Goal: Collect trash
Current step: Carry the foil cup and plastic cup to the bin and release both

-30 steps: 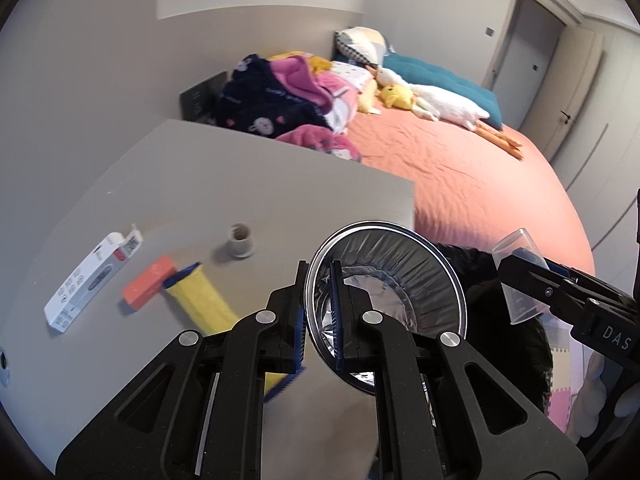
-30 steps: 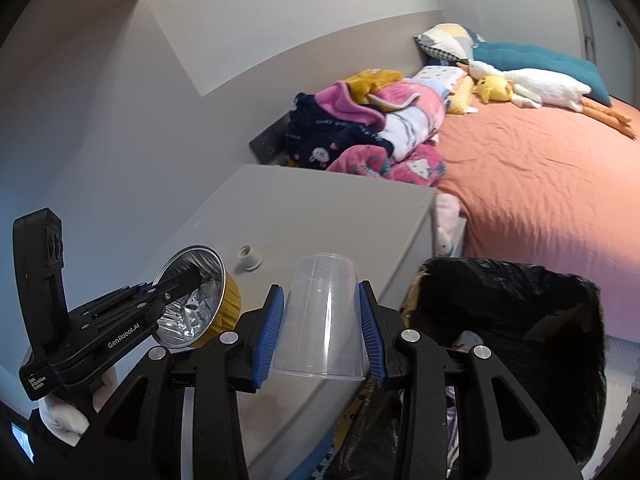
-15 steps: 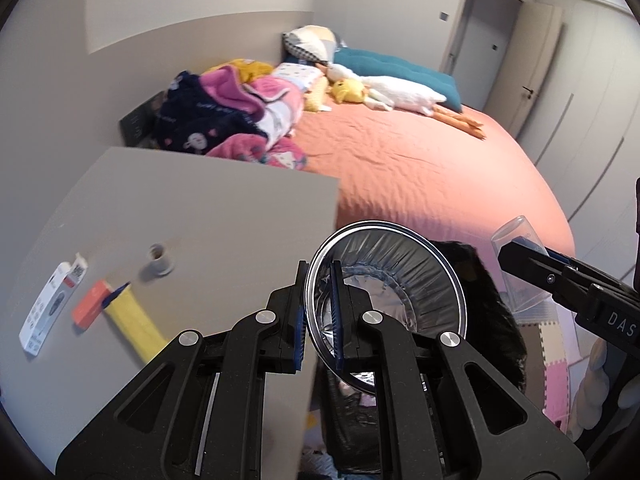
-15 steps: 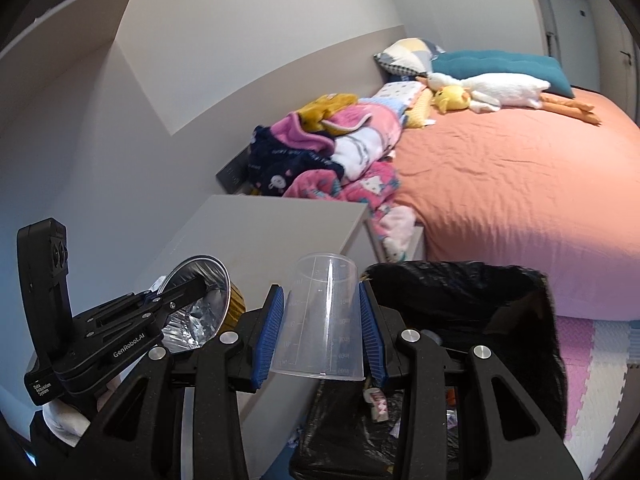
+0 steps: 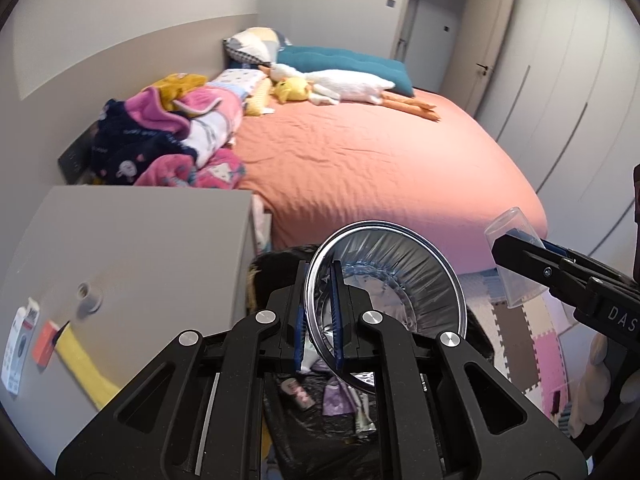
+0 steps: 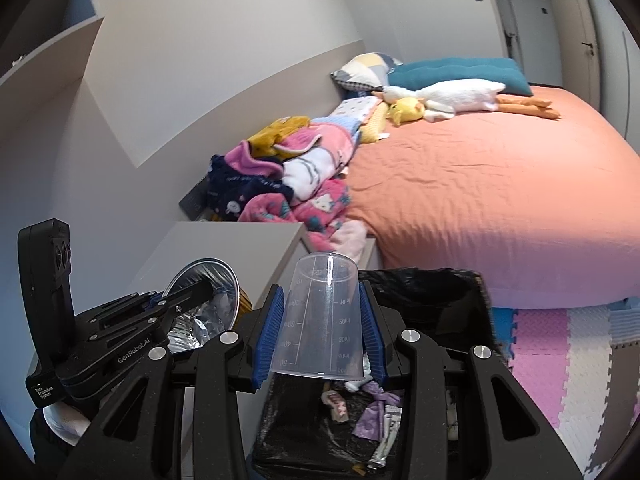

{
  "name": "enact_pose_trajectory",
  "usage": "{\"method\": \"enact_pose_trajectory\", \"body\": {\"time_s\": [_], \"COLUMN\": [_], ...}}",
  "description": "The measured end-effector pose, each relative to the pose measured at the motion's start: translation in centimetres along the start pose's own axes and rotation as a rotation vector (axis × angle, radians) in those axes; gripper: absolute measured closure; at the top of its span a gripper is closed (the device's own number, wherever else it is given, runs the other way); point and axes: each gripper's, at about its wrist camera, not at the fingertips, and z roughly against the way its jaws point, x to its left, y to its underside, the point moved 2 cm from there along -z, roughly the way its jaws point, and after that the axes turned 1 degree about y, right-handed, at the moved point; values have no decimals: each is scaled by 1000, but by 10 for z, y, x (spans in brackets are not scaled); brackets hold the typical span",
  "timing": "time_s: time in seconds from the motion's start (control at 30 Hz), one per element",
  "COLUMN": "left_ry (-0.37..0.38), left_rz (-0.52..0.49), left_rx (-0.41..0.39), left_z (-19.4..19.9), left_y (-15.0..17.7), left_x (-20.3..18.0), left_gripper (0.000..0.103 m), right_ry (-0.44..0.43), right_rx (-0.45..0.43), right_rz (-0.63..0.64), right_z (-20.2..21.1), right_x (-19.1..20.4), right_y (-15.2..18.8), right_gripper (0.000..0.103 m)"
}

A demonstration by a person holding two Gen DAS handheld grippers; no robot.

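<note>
My left gripper (image 5: pixel 318 316) is shut on the rim of a round foil tray (image 5: pixel 396 276), held above the black-lined trash bin (image 5: pixel 276 268). The tray also shows in the right wrist view (image 6: pixel 208 304). My right gripper (image 6: pixel 322 338) is shut on an upturned clear plastic measuring cup (image 6: pixel 320 312), held over the bin (image 6: pixel 456 292). The cup also shows in the left wrist view (image 5: pixel 510 248). Several wrappers (image 6: pixel 372 416) lie in the bin's bottom.
A grey nightstand (image 5: pixel 132 240) on the left carries a white box (image 5: pixel 18 344), an orange item (image 5: pixel 44 340), a yellow packet (image 5: pixel 84 364) and a small grey cap (image 5: pixel 88 300). An orange bed (image 5: pixel 380 160) with clothes and plush toys lies behind. Foam floor mats (image 6: pixel 560 360) are at right.
Both grippers have moved right, away from the nightstand and over the trash bin, each still holding its item. The bin's contents now show below them.
</note>
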Motion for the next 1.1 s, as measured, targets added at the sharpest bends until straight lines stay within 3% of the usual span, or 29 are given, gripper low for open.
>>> {"method": "enact_pose_trajectory", "body": {"time_s": [0.5, 0.87, 0.9, 0.93, 0.97, 1.1], "left_ry": [68, 74, 72, 66, 59, 38], "left_rz": [-89, -103, -100, -91, -83, -123], "left_rx": [25, 44, 53, 64, 62, 1], "left_z": [-21, -26, -27, -29, -28, -17], "left_y": [-7, -7, -6, -7, -8, -9], "left_x": [-42, -44, -43, -42, -41, -45], "left_gripper": [94, 92, 79, 45, 31, 27], "right_ry": [56, 61, 61, 59, 58, 63], "right_rx": [-19, -34, -36, -39, -44, -70], "right_rz": [-55, -54, -51, -50, -46, -27], "right_z": [19, 24, 26, 27, 28, 35], "right_x": [-36, -37, -37, -37, -36, -33], "right_y": [6, 3, 2, 2, 1, 0], "right_gripper": [63, 63, 63, 63, 63, 63]}}
